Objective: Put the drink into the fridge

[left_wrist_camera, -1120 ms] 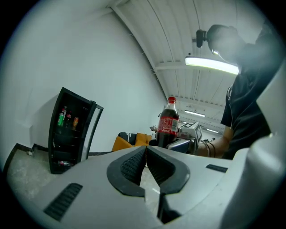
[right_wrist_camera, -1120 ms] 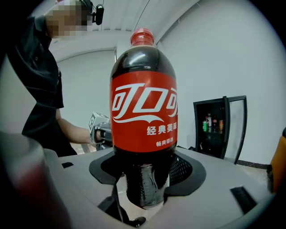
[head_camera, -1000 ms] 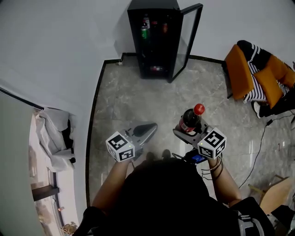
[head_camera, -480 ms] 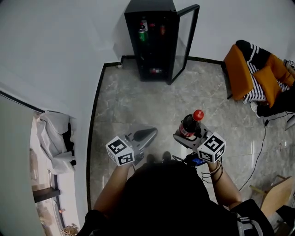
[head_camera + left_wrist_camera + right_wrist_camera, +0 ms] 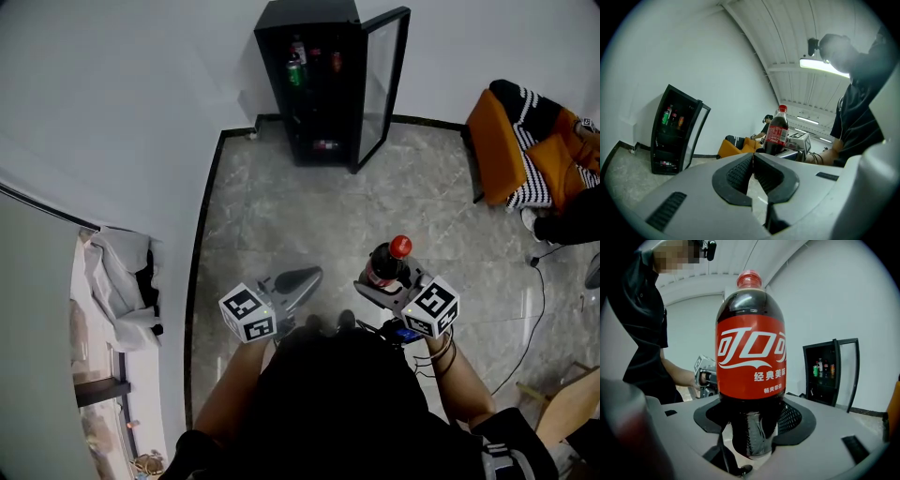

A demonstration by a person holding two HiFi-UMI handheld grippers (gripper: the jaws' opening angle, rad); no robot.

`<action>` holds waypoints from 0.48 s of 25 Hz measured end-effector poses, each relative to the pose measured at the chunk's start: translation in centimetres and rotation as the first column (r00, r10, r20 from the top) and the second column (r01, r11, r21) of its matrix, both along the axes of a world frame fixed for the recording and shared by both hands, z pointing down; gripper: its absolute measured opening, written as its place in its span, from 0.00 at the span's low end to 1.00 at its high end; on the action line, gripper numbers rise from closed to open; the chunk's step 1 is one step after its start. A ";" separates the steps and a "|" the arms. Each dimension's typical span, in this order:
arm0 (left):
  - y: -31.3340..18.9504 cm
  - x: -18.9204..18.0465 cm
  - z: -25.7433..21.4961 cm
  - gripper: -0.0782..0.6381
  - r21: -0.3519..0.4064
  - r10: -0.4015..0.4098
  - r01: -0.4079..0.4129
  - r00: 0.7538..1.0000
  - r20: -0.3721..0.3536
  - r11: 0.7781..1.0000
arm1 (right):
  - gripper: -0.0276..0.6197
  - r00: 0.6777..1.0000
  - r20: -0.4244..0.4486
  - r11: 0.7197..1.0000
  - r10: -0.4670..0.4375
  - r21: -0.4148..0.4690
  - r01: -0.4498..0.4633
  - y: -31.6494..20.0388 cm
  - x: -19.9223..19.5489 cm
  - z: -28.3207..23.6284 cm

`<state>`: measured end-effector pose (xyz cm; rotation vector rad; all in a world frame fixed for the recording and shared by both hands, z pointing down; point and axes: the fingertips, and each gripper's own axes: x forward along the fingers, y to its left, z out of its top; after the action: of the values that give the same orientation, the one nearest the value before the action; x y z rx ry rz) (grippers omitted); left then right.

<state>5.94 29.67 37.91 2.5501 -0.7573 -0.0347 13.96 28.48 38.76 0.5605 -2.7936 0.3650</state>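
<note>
Little is changed over the last second; the cola bottle (image 5: 382,262) is kept upright in the right tongs (image 5: 380,281); the fridge (image 5: 314,103) is shifted only slightly down and right in the head view, so hardly any approach is read. The fridge is still well apart from the bottle, across the floor (image 5: 281,211); the carry step is judged under way, placement not yet begun. The fridge door (image 5: 380,89) is left swung open, so no opening is judged to be needed.

The right tongs are clamped on the dark lower body of the bottle, as shown in the right gripper view; the left tongs (image 5: 302,279) are closed together, pads touching, nothing held between them.

Materials: the bottle is made of clear plastic and filled with dark liquid; a rounded shoulder, a red screw cap and a glossy red wrap label with white script are seen; the narrower lower part is gripped by black ribbed pads. The tong shells are moulded in matte grey plastic. The fridge is built as a tall black box; its door is glazed in a black frame; drinks (image 5: 298,58) are stored on the upper shelf. The floor is laid in polished grey marbled tile, reflective.
</note>
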 end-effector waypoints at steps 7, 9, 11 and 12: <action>0.3 0.1 0.4 0.13 -0.004 -0.011 0.012 1.000 0.027 1.000 | 0.48 1.000 0.012 1.000 -0.019 -0.015 0.020 0.1 0.3 0.3; 0.3 -0.3 0.7 0.13 -0.010 -0.018 0.018 1.000 0.025 1.000 | 0.48 1.000 0.007 1.000 -0.017 -0.013 0.017 -0.2 0.2 0.5; -0.1 -0.8 1.0 0.13 -0.019 -0.032 0.032 0.999 0.022 0.999 | 0.48 1.000 0.012 1.000 -0.009 -0.016 0.009 -0.6 0.2 0.5; -0.4 -1.1 1.1 0.13 -0.021 -0.039 0.039 0.999 0.019 0.999 | 0.48 1.000 0.015 1.000 -0.004 -0.020 0.004 -0.9 0.1 0.5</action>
<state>4.83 29.28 38.98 2.5187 -0.8105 -0.0157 14.09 27.63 39.25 0.5497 -2.8022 0.3974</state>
